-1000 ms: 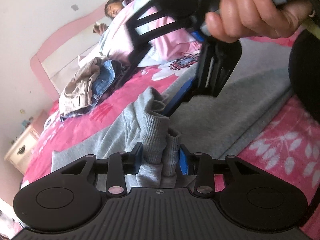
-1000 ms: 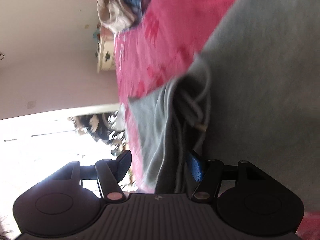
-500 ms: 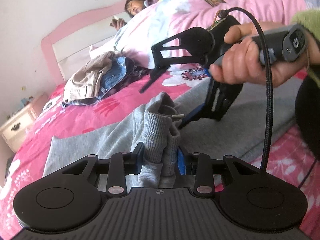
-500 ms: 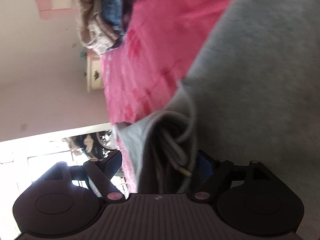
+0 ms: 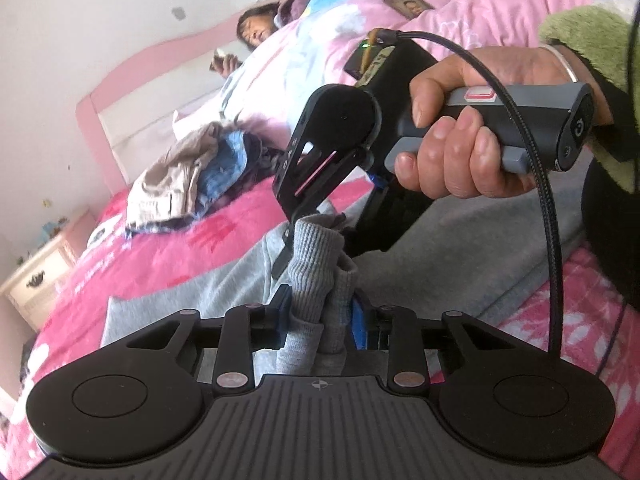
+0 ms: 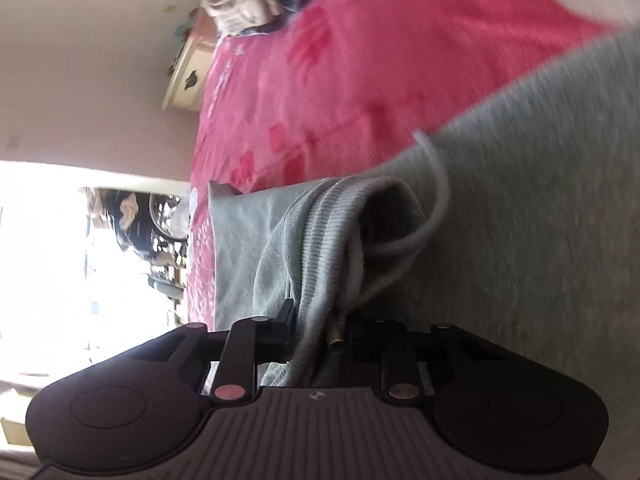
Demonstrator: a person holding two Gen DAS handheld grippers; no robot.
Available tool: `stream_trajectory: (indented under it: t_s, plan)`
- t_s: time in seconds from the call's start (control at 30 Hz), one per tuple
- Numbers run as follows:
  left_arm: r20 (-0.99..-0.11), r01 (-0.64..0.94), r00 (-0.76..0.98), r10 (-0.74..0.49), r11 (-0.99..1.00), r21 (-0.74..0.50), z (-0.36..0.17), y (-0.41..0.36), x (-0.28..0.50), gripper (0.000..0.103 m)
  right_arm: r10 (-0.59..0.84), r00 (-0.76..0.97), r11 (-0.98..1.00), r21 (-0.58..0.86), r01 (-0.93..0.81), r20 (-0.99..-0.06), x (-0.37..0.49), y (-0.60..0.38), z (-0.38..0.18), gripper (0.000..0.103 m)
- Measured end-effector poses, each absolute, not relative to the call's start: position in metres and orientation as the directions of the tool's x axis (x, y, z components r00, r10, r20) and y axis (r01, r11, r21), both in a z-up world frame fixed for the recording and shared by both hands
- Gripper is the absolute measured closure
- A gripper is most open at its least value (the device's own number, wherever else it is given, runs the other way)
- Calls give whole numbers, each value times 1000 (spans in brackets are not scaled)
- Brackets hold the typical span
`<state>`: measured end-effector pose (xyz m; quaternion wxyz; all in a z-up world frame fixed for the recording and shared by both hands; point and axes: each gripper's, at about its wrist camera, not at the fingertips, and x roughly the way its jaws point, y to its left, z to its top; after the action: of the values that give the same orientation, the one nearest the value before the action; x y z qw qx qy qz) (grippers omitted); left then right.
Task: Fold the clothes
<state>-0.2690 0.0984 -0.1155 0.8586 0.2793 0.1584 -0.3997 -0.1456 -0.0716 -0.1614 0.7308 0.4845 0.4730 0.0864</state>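
- The bed (image 5: 168, 256) carries everything, under a bright pink flowered cover that runs from its near edge back to the pink headboard (image 5: 120, 92).
- A pale pink quilt (image 5: 460, 12) lies heaped along the head end, and a person lies under it by the headboard.
- The grey sweatshirt (image 5: 460, 264) is spread flat over the middle of the bed toward its near edge; one ribbed part is gathered up in a bunch that stands off the flat cloth.
- A loose pile of clothes (image 5: 192, 176), beige and blue denim, sits farther up the bed, near the headboard and well apart from the sweatshirt.
- A cream bedside cabinet (image 5: 36, 284) stands past the bed's far side edge.
- The right gripper (image 5: 308, 220), held by a hand (image 5: 456, 148) in a green fleece sleeve, has its jaws closing on the top of the ribbed bunch; in the right wrist view cloth and drawstring sit between them.
- The left gripper (image 5: 320, 316) pinches the same bunch lower down, its jaws closing with ribbed cloth pressed between the blue pads.
- The drawstring (image 6: 400, 244) loops out of the bunch, its metal tip (image 6: 335, 334) right by the right gripper's fingers.
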Motion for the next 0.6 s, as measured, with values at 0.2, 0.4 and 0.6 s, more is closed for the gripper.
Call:
stream_trajectory:
  t_s: [0.2,0.4,0.6]
  plan:
    - [-440,776,631,-639,527,348,-100,85,-276,74,541,559,628,744,230,-629,-162,-85,-118,79]
    - [-402,813,581,-708,484,323,-95,59,-289,74,481,529,733,652,195,-699,-181,-110,-90,80]
    - [-399,872,486,-777,401,281,-90,30,-297,74,428,478,811,560,172,-767,-209,-145,-76,80]
